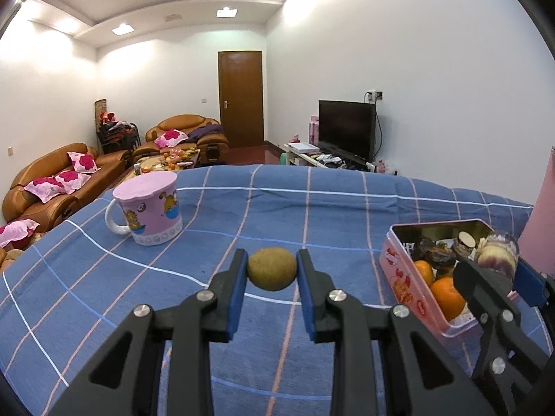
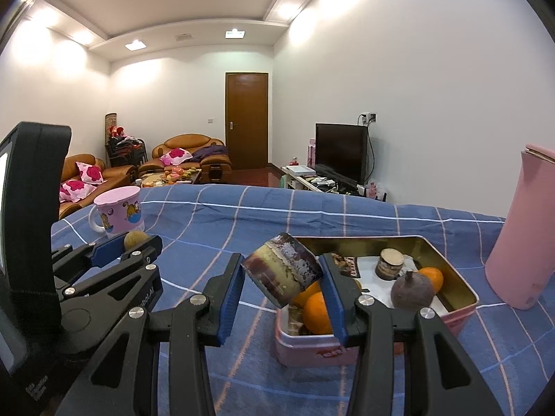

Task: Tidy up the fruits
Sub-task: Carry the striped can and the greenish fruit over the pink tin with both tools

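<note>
A blue checked cloth (image 1: 277, 208) with white and pink lines covers the desk from edge to edge, puckered into soft folds near the far edge. A pink lidded mug (image 1: 147, 208) with cartoon prints stands upright near the far left corner, its white handle turned to the left. An open pink tin (image 2: 451, 315) sits toward the right side. A tall pink flask (image 2: 520, 228) stands upright just beyond it, by the right edge.

Two close wrist views, shared tin (image 1: 409, 260)
</note>
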Demonstrator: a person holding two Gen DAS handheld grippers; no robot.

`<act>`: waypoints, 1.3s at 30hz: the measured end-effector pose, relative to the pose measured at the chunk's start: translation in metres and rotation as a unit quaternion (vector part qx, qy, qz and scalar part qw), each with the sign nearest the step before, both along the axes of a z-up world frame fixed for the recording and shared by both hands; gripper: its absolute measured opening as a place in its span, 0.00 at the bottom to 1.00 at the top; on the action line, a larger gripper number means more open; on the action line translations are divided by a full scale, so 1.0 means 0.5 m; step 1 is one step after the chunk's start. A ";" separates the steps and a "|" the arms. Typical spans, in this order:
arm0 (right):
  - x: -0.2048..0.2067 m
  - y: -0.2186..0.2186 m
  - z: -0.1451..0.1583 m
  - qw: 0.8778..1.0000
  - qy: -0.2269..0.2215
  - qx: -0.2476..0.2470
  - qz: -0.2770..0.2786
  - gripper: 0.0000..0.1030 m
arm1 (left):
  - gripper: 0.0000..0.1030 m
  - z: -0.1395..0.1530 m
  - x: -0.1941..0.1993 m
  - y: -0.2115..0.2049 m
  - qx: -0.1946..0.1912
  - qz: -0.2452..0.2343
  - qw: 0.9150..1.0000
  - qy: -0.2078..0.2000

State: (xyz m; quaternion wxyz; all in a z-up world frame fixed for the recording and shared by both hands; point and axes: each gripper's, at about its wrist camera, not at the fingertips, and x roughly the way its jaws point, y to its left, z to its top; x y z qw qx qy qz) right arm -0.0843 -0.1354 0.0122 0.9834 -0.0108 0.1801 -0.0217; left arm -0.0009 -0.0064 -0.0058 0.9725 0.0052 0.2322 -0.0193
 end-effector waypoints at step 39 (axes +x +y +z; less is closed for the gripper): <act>-0.058 -0.158 0.009 0.998 -0.011 -0.012 -0.059 0.45 | 0.29 0.003 -0.060 -0.166 0.012 -0.074 0.997 -0.011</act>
